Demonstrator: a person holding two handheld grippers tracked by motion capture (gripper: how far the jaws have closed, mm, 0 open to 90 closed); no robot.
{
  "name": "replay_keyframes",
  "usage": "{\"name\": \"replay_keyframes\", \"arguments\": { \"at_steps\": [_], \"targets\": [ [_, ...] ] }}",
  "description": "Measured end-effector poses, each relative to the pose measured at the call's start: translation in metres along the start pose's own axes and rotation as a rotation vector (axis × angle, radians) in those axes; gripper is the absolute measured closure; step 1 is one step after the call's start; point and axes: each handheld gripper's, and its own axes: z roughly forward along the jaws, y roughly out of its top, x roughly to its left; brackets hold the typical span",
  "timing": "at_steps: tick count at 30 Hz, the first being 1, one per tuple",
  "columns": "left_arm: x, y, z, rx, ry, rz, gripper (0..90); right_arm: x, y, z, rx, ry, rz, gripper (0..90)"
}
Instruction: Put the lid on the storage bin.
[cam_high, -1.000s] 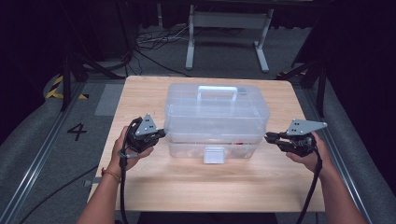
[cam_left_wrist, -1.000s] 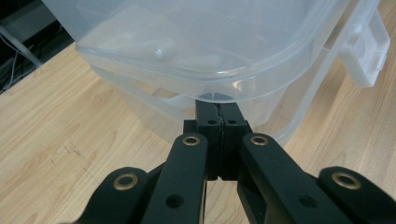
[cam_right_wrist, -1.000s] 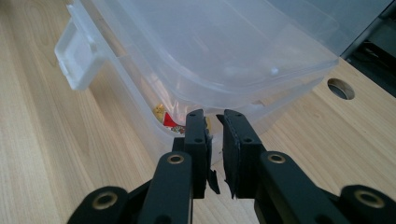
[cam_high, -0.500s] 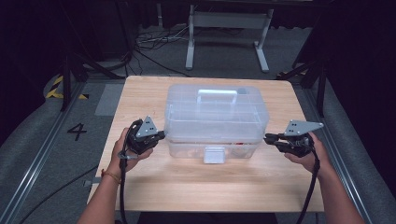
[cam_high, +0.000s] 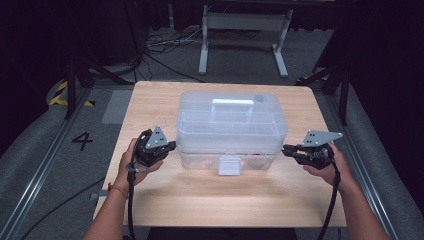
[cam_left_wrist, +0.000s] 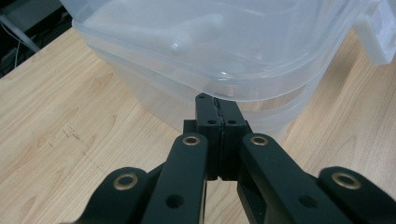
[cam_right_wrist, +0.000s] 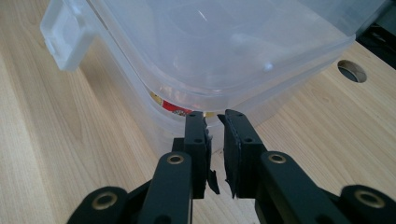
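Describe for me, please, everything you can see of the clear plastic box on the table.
The clear plastic box looks like translucent plastic, rectangular with rounded corners, with its lid on, a white handle on top and a front latch. It stands upright mid-table. Something red shows inside, low down. The left gripper and right gripper sit at its ends; contact is unclear.

My light wooden table carries one clear plastic box, sitting middle to far, its latch tab facing my near edge, bare wood around.
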Motion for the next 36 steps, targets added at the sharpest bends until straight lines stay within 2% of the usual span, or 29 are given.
{"name": "replay_keyframes", "arguments": {
  "at_steps": [12,19,24,27,31,32,36],
  "targets": [
    [0.000,-0.006,0.002,0.018,0.008,-0.008,90.0,0.000,-0.003,0.004,0.044,0.003,-0.012,80.2],
    [0.000,-0.008,0.002,0.007,0.006,-0.017,90.0,0.000,-0.004,0.005,0.041,0.010,-0.009,79.3],
    [0.000,-0.010,0.004,0.021,0.002,-0.017,90.0,0.000,-0.004,0.005,0.047,0.007,-0.012,78.0],
    [-0.002,-0.011,0.007,0.037,0.005,-0.014,90.0,-0.001,-0.005,0.004,0.050,0.008,-0.013,74.3],
    [-0.001,-0.011,0.007,0.032,0.007,-0.020,89.8,-0.001,-0.005,0.004,0.052,-0.001,-0.018,72.9],
    [-0.001,-0.011,0.008,0.036,0.013,-0.018,89.3,-0.001,-0.005,0.004,0.053,-0.014,-0.015,64.6],
    [0.001,-0.011,0.008,0.036,0.016,-0.024,85.1,-0.002,-0.004,0.005,0.054,-0.028,-0.008,57.4]
  ]
}}
